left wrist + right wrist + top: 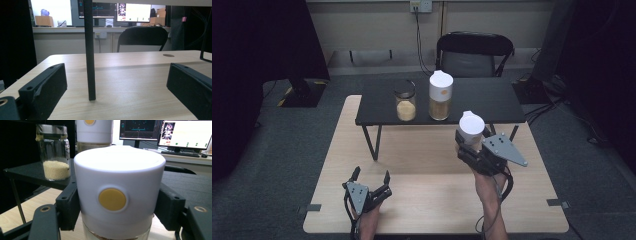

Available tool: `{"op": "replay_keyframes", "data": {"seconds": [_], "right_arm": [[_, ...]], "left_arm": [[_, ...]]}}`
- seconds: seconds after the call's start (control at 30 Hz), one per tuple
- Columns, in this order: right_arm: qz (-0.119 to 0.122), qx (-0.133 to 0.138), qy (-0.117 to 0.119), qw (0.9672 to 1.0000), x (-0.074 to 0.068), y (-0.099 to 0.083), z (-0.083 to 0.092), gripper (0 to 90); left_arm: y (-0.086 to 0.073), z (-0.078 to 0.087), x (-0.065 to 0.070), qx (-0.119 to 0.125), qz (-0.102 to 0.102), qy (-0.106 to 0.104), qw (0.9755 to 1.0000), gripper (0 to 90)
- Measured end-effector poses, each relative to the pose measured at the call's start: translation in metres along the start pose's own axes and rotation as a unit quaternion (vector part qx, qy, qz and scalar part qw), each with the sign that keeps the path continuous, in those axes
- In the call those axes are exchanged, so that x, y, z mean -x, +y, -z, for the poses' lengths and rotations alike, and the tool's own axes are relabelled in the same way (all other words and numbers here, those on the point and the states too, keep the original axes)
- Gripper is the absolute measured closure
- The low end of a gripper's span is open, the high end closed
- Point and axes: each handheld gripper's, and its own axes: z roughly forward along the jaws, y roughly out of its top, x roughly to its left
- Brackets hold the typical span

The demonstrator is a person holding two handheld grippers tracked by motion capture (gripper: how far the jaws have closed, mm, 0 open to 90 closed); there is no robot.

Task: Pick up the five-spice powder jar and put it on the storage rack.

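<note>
Two tools are at work over the desk [427,165]. The right tool [470,141] is raised on an outstretched forearm, its black jaws clenched on both sides of a white-capped jar [472,128], [119,192], which stands upright between them, long axis vertical, cap on top, yellow dot facing back toward the hand. Ahead of that tool, on a black shelf [482,100], stand a taller white-capped jar [440,95] and a glass jar [405,101] of pale grains. The left tool [372,176] rests low on the desk, jaws spread wide and released, holding nothing, just behind the shelf's leg [89,55].
</note>
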Motion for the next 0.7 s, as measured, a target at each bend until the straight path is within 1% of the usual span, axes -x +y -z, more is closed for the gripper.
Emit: {"op": "replay_keyframes", "data": {"seconds": [0.5, 0.7], "right_arm": [[0.002, 0.003, -0.003, 1.0000, 0.003, 0.014, -0.005, 30.1], [0.003, 0.006, -0.006, 1.0000, 0.007, 0.023, -0.008, 30.2]], "left_arm": [[0.000, 0.000, 0.000, 0.000, 0.000, 0.000, 1.0000, 2.4], [0.000, 0.000, 0.000, 0.000, 0.000, 0.000, 1.0000, 2.4]]}}
